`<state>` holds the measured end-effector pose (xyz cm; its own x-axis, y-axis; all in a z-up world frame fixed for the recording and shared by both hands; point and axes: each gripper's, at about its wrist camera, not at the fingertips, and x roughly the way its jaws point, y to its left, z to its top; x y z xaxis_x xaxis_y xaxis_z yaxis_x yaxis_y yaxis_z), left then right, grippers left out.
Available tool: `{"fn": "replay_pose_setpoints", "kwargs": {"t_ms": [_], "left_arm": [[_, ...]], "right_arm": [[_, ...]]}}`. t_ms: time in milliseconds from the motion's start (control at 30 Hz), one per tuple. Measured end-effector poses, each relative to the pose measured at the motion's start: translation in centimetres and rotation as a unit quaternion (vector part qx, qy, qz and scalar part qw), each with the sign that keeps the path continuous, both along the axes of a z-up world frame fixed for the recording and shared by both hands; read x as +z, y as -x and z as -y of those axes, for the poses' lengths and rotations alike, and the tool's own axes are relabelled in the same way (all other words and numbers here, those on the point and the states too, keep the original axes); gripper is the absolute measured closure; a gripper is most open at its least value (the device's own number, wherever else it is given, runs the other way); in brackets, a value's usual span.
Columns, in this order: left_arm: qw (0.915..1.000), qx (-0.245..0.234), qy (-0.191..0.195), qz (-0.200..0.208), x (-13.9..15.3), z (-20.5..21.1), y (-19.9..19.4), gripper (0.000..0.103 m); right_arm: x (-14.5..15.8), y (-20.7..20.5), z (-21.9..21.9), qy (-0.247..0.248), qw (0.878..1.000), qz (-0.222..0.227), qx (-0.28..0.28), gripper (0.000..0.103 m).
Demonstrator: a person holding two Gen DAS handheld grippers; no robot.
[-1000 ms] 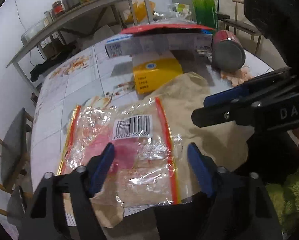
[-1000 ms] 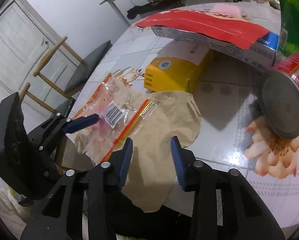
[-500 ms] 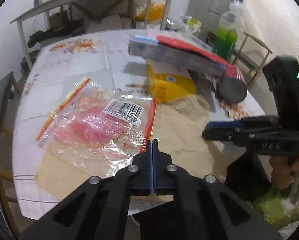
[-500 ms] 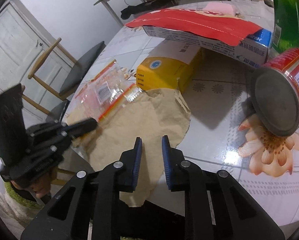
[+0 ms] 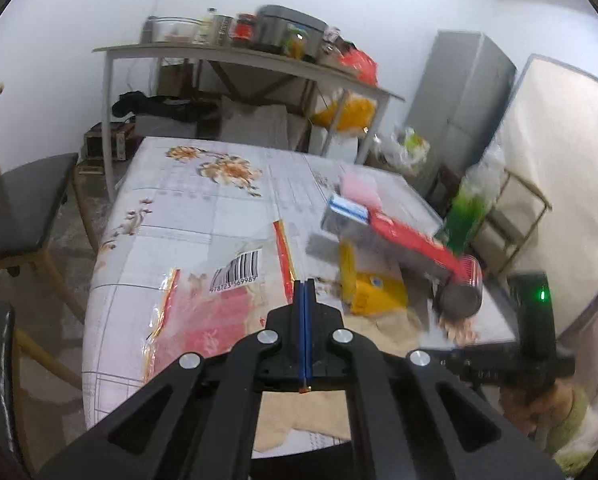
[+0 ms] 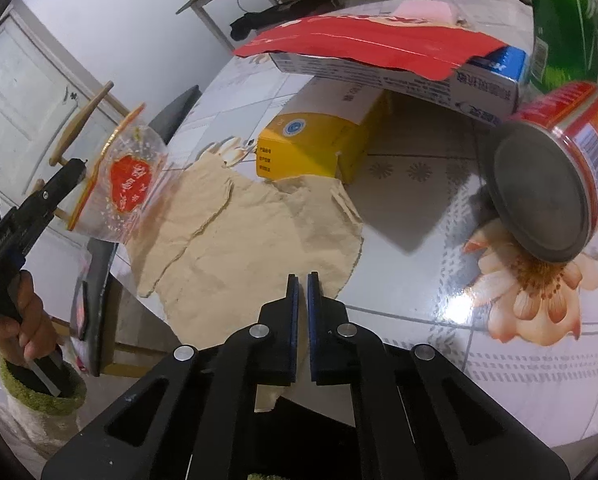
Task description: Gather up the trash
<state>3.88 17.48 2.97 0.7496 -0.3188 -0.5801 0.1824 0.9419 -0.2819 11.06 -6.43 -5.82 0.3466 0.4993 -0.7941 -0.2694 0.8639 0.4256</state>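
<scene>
A clear plastic wrapper [image 5: 219, 300] with red print and a barcode hangs from my left gripper [image 5: 304, 282], which is shut on its edge. In the right wrist view the wrapper [image 6: 127, 184] is off the table at the left, held up by that left gripper [image 6: 77, 168]. A crumpled brown paper [image 6: 251, 240] lies at the table's near edge. My right gripper [image 6: 303, 278] sits on its near part. Its jaws are closing to a thin slit, and the paper runs under and between the fingers.
Behind the paper stand a yellow box [image 6: 311, 148] and a torn red-and-blue carton [image 6: 379, 64]. A red tin [image 6: 551, 184] lies on its side at the right, below a green bottle [image 6: 559, 12]. A dark-seated chair [image 5: 19, 200] is left of the flowered table [image 5: 203, 208].
My left gripper shut on the wrapper and lifted it up and off the table. The right gripper stayed where it was and drew its jaws in over the brown paper.
</scene>
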Motion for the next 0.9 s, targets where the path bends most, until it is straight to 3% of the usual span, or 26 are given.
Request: {"fn": "replay_pose_setpoints", "kwargs": {"t_ms": [167, 233, 300, 400, 467, 533, 567, 600, 733, 900], "left_arm": [[0.9986, 0.033, 0.038, -0.018, -2.4, -1.9, -0.7, 0.103], [0.9975, 0.042, 0.05, -0.026, -3.7, -2.4, -1.1, 0.103], [0.9961, 0.055, 0.058, -0.039, -5.0, -2.9, -1.5, 0.103], [0.9943, 0.069, 0.062, -0.052, -6.6, -3.3, -2.0, 0.103], [0.9935, 0.072, 0.062, -0.062, -7.6, -3.4, -2.3, 0.103], [0.9926, 0.074, 0.065, -0.071, -8.3, -3.5, -2.5, 0.103], [0.9923, 0.073, 0.066, -0.076, -8.7, -3.5, -2.6, 0.103], [0.9917, 0.073, 0.067, -0.081, -9.2, -3.5, -2.7, 0.103], [0.9913, 0.072, 0.075, -0.081, -9.7, -3.4, -2.3, 0.103], [0.9916, 0.066, 0.078, -0.08, -9.9, -3.6, -2.3, 0.103]], "right_arm": [[0.8, 0.7, 0.8, -0.001, 1.0, 0.011, -0.019, 0.092], [1.1, 0.8, 1.1, 0.005, 0.999, 0.02, -0.027, 0.07], [1.3, 0.7, 1.0, 0.026, 0.998, 0.031, -0.038, 0.053], [0.8, 0.3, 0.3, 0.044, 0.998, 0.025, -0.029, 0.051], [0.8, 0.4, -0.5, 0.056, 0.998, 0.033, -0.015, 0.059], [0.5, 0.3, -1.2, 0.05, 0.998, 0.023, 0.0, 0.084], [0.4, 0.3, -1.3, 0.049, 0.999, 0.022, 0.004, 0.088], [0.4, 0.3, -1.6, 0.049, 0.999, 0.021, 0.008, 0.1], [0.5, 0.1, -2.3, 0.014, 1.0, 0.008, 0.024, 0.103], [2.6, -1.4, -4.2, -0.088, 0.993, 0.008, 0.072, 0.103]]}}
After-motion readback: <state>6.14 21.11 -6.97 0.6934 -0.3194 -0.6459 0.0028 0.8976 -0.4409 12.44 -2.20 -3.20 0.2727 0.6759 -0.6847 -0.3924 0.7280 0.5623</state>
